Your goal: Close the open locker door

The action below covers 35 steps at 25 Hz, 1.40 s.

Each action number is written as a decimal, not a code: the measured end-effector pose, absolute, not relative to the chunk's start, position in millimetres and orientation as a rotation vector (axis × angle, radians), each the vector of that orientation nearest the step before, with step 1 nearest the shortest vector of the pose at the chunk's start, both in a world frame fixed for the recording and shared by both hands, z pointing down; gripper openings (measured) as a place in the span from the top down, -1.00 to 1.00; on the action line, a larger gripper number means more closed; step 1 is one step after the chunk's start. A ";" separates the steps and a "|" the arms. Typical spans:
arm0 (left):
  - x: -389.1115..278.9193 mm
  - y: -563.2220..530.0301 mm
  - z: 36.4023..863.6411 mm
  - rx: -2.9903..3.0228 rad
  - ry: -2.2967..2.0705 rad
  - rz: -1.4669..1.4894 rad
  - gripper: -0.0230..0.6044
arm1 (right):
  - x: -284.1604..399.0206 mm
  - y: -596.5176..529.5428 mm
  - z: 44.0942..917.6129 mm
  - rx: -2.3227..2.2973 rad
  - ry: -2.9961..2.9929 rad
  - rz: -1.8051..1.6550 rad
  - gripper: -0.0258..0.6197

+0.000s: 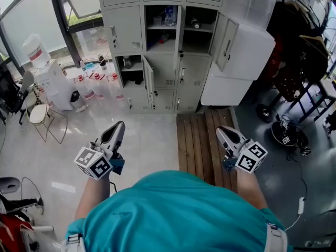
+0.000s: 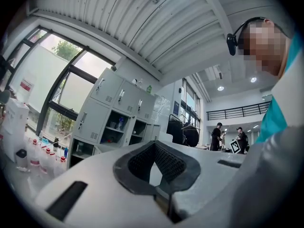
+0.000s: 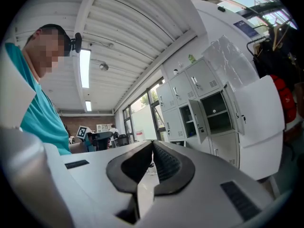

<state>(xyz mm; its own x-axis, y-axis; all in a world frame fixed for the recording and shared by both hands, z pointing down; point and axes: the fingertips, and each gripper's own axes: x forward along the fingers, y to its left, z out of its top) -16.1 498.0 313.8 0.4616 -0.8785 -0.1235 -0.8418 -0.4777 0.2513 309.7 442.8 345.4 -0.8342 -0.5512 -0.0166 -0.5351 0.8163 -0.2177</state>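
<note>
Head view puts us at the approach step: the left tongs point(image 1: 118, 127) and right tongs point(image 1: 221, 130) are both closed and empty in front of us, well apart from the lockers point(image 1: 126, 30) across the floor. The open locker door point(image 1: 227, 42) stands swung out at the bank's right, and a lower door point(image 1: 149, 81) is ajar too. Next, we judge, we must walk up and press a closed tip against the door's outer face to swing it home.

**Clear floor ahead, clutter at both sides**

We see bare floor point(image 1: 152, 140) and a wooden platform point(image 1: 202, 130) running up to the lockers point(image 1: 126, 30). Bottles point(image 1: 97, 80) crowd the left approach. On the right, a white cabinet point(image 1: 241, 62) and the swung-out upper locker door point(image 1: 227, 42) narrow the way.
</note>
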 end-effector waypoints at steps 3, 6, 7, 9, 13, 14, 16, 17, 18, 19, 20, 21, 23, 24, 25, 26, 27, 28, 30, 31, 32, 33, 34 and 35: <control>19.5 495.5 320.0 2.547 -1.498 -0.329 0.91 | 337.1 443.4 351.2 -0.842 2.918 -0.324 0.91; 44.4 494.4 323.6 2.542 -1.503 -0.295 0.91 | 355.5 441.4 357.9 -0.811 2.926 -0.328 0.91; 49.4 494.4 324.2 2.539 -1.510 -0.283 0.91 | 358.7 440.2 360.9 -0.802 2.930 -0.326 0.91; 55.0 494.0 324.4 2.534 -1.527 -0.260 0.91 | 361.8 436.4 365.3 -0.783 2.935 -0.325 0.91; 53.7 488.2 324.4 2.518 -1.556 -0.248 0.91 | 356.5 425.6 368.7 -0.737 2.932 -0.343 0.91; 51.8 485.4 325.7 2.513 -1.558 -0.249 0.91 | 353.4 422.5 370.1 -0.727 2.936 -0.345 0.91; 47.7 477.9 329.0 2.506 -1.554 -0.252 0.91 | 346.3 415.0 372.9 -0.717 2.942 -0.351 0.91; 45.0 473.1 330.7 2.505 -1.549 -0.254 0.91 | 342.2 410.4 374.1 -0.716 2.946 -0.355 0.91; 41.5 467.4 332.3 2.506 -1.542 -0.255 0.92 | 337.5 405.2 374.9 -0.718 2.950 -0.358 0.91; 36.8 460.7 334.0 2.508 -1.536 -0.256 0.91 | 331.9 399.2 375.5 -0.721 2.955 -0.359 0.91; 30.7 452.8 335.7 2.510 -1.529 -0.255 0.91 | 325.3 392.1 375.8 -0.725 2.960 -0.358 0.91; 23.2 443.5 337.7 2.512 -1.523 -0.255 0.91 | 317.5 383.9 376.0 -0.730 2.965 -0.355 0.91; 3.1 421.9 344.0 2.515 -1.507 -0.262 0.91 | 298.6 364.8 377.1 -0.744 2.972 -0.345 0.91; -9.6 410.0 348.3 2.517 -1.497 -0.270 0.91 | 287.3 354.2 378.4 -0.753 2.974 -0.337 0.91; -24.2 397.3 352.5 2.520 -1.485 -0.280 0.91 | 274.6 342.9 379.6 -0.763 2.976 -0.327 0.91; -40.1 383.5 355.6 2.526 -1.471 -0.291 0.91 | 260.5 330.1 379.8 -0.775 2.975 -0.311 0.91; -57.1 368.3 357.5 2.538 -1.457 -0.305 0.91 | 245.3 315.1 379.0 -0.791 2.971 -0.291 0.91; -74.5 351.7 358.6 2.554 -1.444 -0.316 0.91 | 229.6 298.3 377.7 -0.812 2.962 -0.274 0.91; -110.7 316.1 360.9 2.575 -1.425 -0.322 0.91 | 196.5 264.5 375.4 -0.854 2.931 -0.277 0.91; -128.9 297.3 360.1 2.579 -1.414 -0.320 0.91 | 179.2 248.5 373.6 -0.863 2.915 -0.288 0.91; -146.4 277.8 356.7 2.587 -1.398 -0.318 0.91 | 162.1 232.4 370.1 -0.867 2.906 -0.293 0.91; -162.8 258.2 351.4 2.603 -1.381 -0.315 0.92 | 146.1 215.7 364.9 -0.871 2.902 -0.289 0.91; -177.7 238.9 345.3 2.625 -1.364 -0.309 0.91 | 132.1 198.7 358.6 -0.878 2.897 -0.280 0.91; -190.7 220.5 339.6 2.649 -1.349 -0.300 0.91 | 120.3 181.9 352.0 -0.887 2.887 -0.273 0.91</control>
<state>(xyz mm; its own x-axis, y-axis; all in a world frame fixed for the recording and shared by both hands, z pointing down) -190.7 220.5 339.6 0.5747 -0.8112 -0.1082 -0.7804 -0.5830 0.2260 120.3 181.9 352.0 -0.8235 -0.5649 -0.0515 -0.5453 0.8134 -0.2026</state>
